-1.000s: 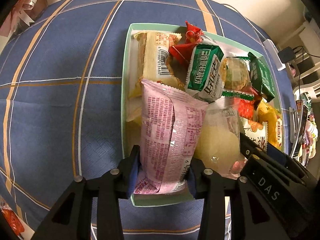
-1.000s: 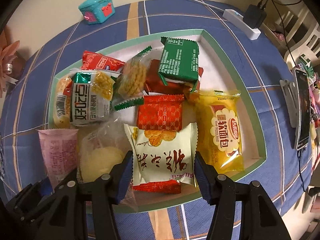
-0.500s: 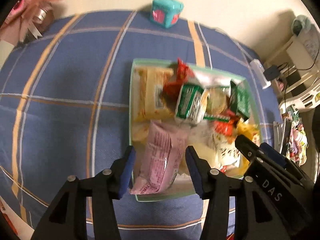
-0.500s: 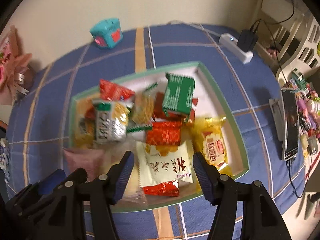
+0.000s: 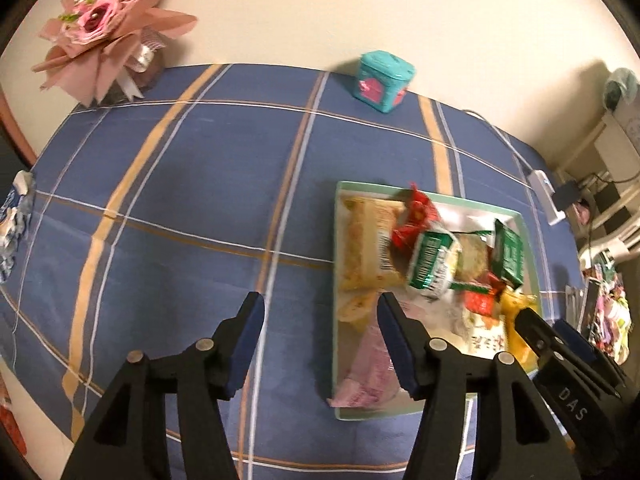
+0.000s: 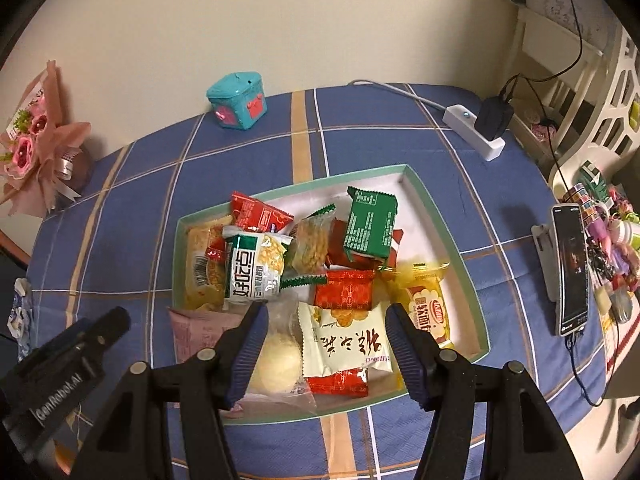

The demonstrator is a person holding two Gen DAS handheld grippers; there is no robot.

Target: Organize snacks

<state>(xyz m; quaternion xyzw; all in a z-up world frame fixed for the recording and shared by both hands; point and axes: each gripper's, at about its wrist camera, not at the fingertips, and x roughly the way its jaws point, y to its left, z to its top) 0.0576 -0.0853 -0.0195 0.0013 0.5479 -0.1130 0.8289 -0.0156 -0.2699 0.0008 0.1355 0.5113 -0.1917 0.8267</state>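
Observation:
A mint-green box (image 6: 448, 236) on the blue plaid tablecloth holds several snack packets. Among them are a pink packet (image 6: 196, 328) at its near left corner, a cream packet with red print (image 6: 344, 344), a yellow bread packet (image 6: 428, 312) and a green packet (image 6: 370, 226). The box (image 5: 420, 193) and pink packet (image 5: 370, 372) also show in the left wrist view. My left gripper (image 5: 320, 320) is open and empty, above the cloth at the box's left edge. My right gripper (image 6: 324, 336) is open and empty, above the cream packet.
A teal tin (image 6: 238, 100) stands at the table's back. A pink bouquet (image 5: 108, 36) lies at the back left corner. A white power strip with a charger (image 6: 478, 128) and a phone on a stand (image 6: 570, 268) are to the right.
My left gripper let go of the pink packet, which now lies in the box, then rose and swung left. My right gripper rose and pulled back, still open.

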